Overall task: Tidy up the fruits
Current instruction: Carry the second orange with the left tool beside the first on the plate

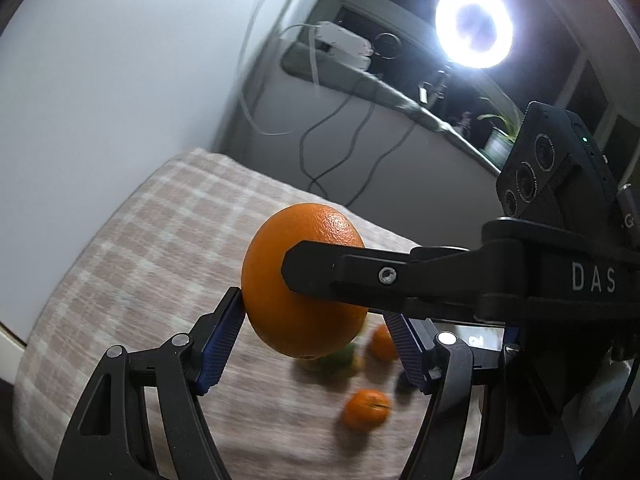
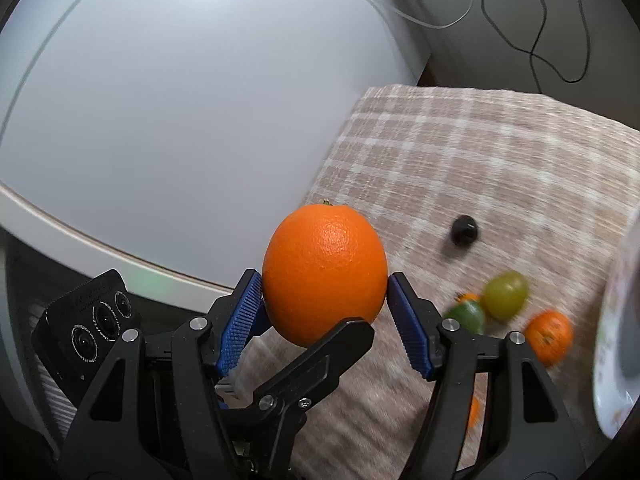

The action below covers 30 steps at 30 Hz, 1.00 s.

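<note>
Right wrist: orange (image 2: 325,270) between both grippers' blue pads (image 2: 240,322).

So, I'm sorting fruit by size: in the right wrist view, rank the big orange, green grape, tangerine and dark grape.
1. big orange, though nearest the camera
2. tangerine and green grape, alike
3. dark grape

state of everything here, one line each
orange: lifted off the cloth, between both grippers
right gripper: shut on orange, both pads touching it
left gripper: around the orange, one pad touching; grip unclear
mandarin: lying loose on the checked cloth
green fruit: lying on the cloth, blurred
ring light: switched on
</note>
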Tool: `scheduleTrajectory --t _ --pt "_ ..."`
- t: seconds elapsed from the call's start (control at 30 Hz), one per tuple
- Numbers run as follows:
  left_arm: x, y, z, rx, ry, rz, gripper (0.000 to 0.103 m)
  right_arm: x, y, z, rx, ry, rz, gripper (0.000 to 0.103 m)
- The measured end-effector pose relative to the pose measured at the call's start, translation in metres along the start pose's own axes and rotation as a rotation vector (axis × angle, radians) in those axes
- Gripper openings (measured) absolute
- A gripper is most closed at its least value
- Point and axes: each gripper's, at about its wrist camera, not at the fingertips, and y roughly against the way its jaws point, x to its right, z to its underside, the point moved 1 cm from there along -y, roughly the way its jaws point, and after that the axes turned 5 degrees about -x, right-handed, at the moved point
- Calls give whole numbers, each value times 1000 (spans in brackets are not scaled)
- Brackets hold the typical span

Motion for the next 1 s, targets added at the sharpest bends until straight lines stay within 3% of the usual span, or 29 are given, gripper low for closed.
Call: scheduleTrajectory --t 0.5,1.0 --pt "92 -16 30 -52 -134 89 69 49 96 52 116 -77 47 68" --pt "159 -55 59 -154 -229 150 69 111 153 97 167 -184 103 68"
